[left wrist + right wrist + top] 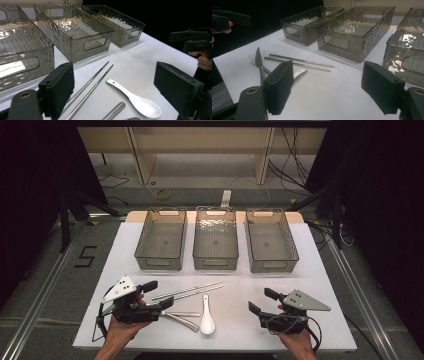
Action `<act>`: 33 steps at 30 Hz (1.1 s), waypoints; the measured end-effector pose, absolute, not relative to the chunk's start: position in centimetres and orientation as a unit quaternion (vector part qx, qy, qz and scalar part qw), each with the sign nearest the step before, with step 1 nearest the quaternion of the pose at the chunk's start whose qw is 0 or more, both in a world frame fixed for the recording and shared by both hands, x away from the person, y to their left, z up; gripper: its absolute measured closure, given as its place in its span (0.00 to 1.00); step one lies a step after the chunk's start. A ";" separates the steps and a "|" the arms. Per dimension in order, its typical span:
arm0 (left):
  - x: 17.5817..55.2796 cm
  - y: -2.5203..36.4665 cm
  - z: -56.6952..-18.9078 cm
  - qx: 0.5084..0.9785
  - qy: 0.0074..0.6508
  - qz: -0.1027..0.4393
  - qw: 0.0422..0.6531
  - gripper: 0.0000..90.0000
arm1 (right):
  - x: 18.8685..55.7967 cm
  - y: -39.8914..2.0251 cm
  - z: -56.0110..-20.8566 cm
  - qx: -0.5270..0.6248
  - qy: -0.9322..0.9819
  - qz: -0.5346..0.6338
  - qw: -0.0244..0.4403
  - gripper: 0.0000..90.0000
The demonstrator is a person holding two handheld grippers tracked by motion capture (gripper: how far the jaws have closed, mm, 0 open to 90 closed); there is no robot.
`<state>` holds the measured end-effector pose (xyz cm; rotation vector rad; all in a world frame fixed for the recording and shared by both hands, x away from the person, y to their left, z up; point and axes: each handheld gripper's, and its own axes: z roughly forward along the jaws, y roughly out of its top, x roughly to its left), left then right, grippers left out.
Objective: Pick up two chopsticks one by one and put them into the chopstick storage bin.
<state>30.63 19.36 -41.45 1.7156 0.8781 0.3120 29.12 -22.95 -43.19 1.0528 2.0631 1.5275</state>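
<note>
White covering spreads over the desk (310,285), with dark curtains on both sides and cables on the floor behind. Three clear bins (215,245) stand in a row along its far half, side by side with small gaps between them.

Nearer the person lies the cutlery: a pair of metal chopsticks (187,291) set close together at a slant, a white spoon (207,316) just right of them with its bowl toward the person, and a metal fork and knife (182,319) crossing each other beside the spoon, partly under the left gripper.

That left gripper (157,294) has its jaws wide apart and nothing between them. It hovers at the left end of the cutlery, pointing rightward across the desk, its lower jaw over the fork and knife; I cannot tell whether it touches them. From its own camera the chopsticks (87,87) and spoon (136,100) lie between the spread jaws, farther ahead. The left hand (125,320) grips it from below, the forearm coming up from the near edge.

The right gripper (262,301) is spread just as wide and empty, held over bare desk well apart from the spoon, pointing left toward the cutlery. The right hand (295,335) holds it near the desk's front right.
</note>
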 end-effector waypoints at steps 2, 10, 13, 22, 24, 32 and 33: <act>30.7 19.3 -41.5 0.730 0.372 0.132 0.558 0.18 | 29.1 -22.9 -43.2 0.373 0.732 0.541 0.181 0.30; 31.2 19.3 -41.4 0.734 0.378 0.132 0.548 0.18 | 29.2 -22.9 -43.2 0.371 0.730 0.545 0.180 0.31; 31.5 19.4 -41.4 0.733 0.383 0.128 0.547 0.18 | 29.2 -22.9 -43.3 0.370 0.731 0.545 0.181 0.31; 34.0 19.6 -40.9 0.767 0.384 0.116 0.501 0.18 | 29.2 -23.0 -43.3 0.368 0.733 0.545 0.174 0.34; 35.3 19.5 -40.7 0.781 0.387 0.103 0.480 0.19 | 29.2 -23.0 -43.3 0.367 0.734 0.545 0.172 0.35; 37.4 18.1 -40.3 0.834 0.371 0.107 0.394 0.23 | 29.3 -23.0 -43.4 0.365 0.736 0.545 0.168 0.37; 37.6 17.9 -40.4 0.839 0.366 0.111 0.387 0.25 | 29.3 -23.0 -43.4 0.365 0.736 0.545 0.168 0.37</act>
